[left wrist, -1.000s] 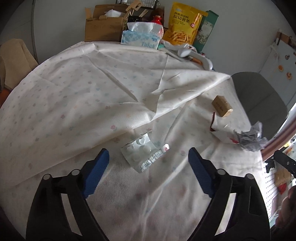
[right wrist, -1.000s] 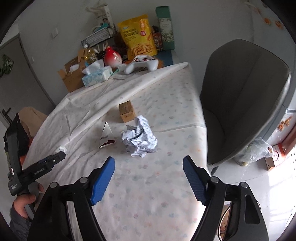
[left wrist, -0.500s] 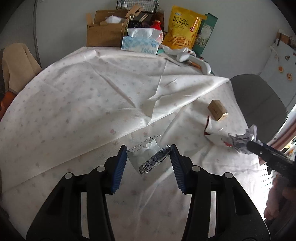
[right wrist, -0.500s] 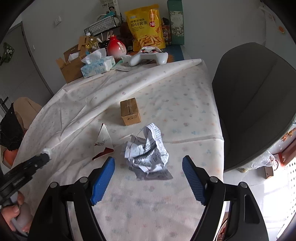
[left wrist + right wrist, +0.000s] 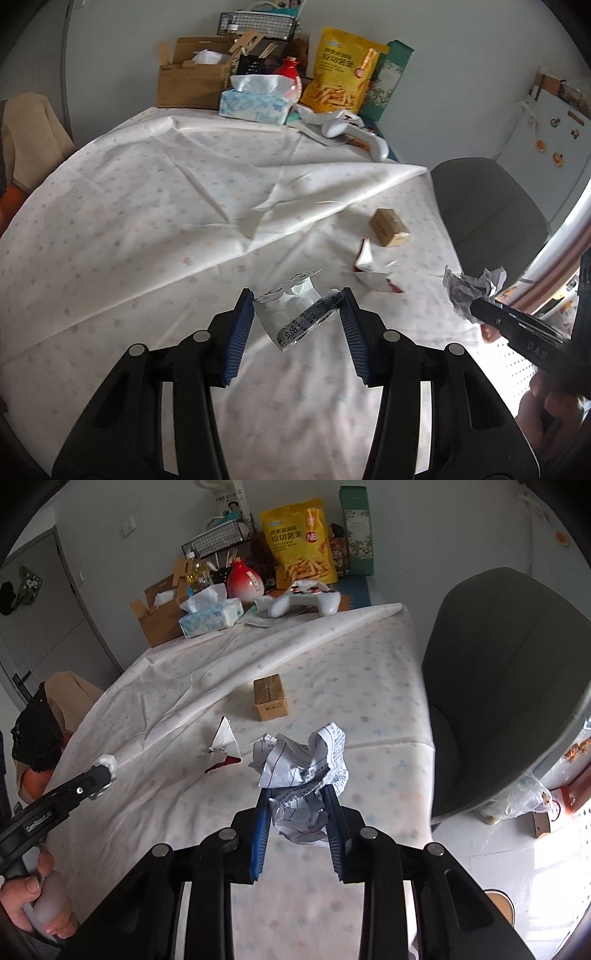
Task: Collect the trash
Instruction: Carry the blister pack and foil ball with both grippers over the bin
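Note:
My left gripper [image 5: 296, 301] is shut on a silver pill blister pack [image 5: 295, 314] and holds it above the white tablecloth [image 5: 166, 206]. My right gripper [image 5: 296, 794] is shut on a crumpled printed paper ball [image 5: 303, 764], lifted off the table; the ball also shows in the left wrist view [image 5: 471, 291]. A torn red-and-white carton [image 5: 221, 749] lies on the cloth, also seen in the left wrist view [image 5: 369, 271]. A small brown cardboard box [image 5: 270, 698] stands behind it, also in the left wrist view [image 5: 388, 227].
At the table's far end stand an open cardboard box [image 5: 192, 77], a tissue box [image 5: 255, 99], a yellow snack bag [image 5: 343, 70], a red jar [image 5: 243, 581] and a white game controller [image 5: 306, 598]. A grey chair [image 5: 506, 686] stands beside the table's right edge.
My left gripper closed on the blister pack and lifted it. My right gripper moved forward, closed on the paper ball and raised it off the cloth.

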